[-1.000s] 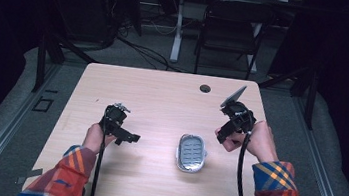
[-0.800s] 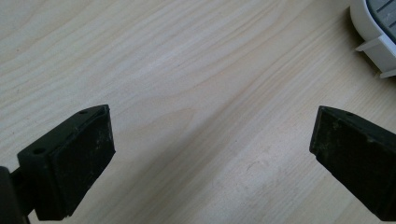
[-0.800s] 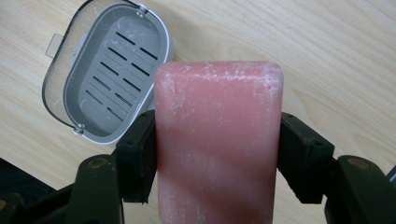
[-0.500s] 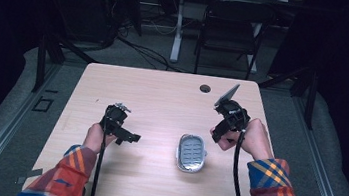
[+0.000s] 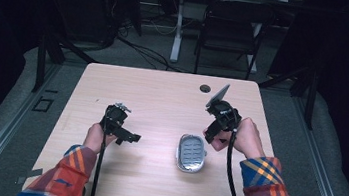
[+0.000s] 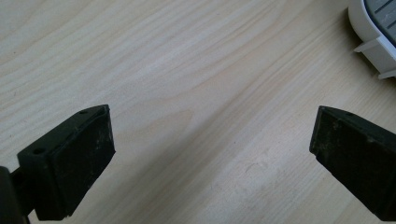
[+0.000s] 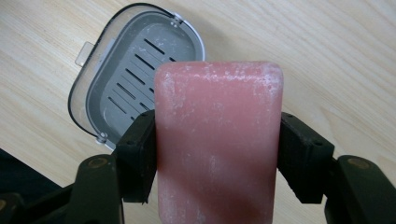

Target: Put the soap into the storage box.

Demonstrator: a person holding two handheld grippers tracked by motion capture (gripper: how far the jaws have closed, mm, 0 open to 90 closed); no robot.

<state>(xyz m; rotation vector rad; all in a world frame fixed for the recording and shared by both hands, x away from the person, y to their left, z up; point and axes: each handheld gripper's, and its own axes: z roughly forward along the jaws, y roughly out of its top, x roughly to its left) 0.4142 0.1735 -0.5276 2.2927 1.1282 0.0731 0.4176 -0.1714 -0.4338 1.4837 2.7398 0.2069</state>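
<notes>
A pink bar of soap [image 7: 218, 140] stands upright between the jaws of my right gripper [image 7: 215, 151], which is shut on its two long sides. Just beyond it in the right gripper view lies an open grey soap dish [image 7: 126, 84] with a slotted floor and a clear rim. From above, the soap dish [image 5: 191, 152] sits right of the table's middle, and the right gripper [image 5: 211, 131] hovers just past its far right corner. My left gripper [image 5: 130, 137] is held over the left half of the table, open, jaws [image 6: 212, 154] wide apart over bare wood. The dish's white edge [image 6: 373, 28] shows at top right there.
The light wooden table [image 5: 162, 96] has a small round hole [image 5: 205, 88] near its far edge. A dark chair [image 5: 231, 29] and cables stand on the floor behind the table. Black cables trail from both grippers toward the near edge.
The right hand has carried the soap leftward and a little nearer, closer to the dish. The left hand has kept still.
</notes>
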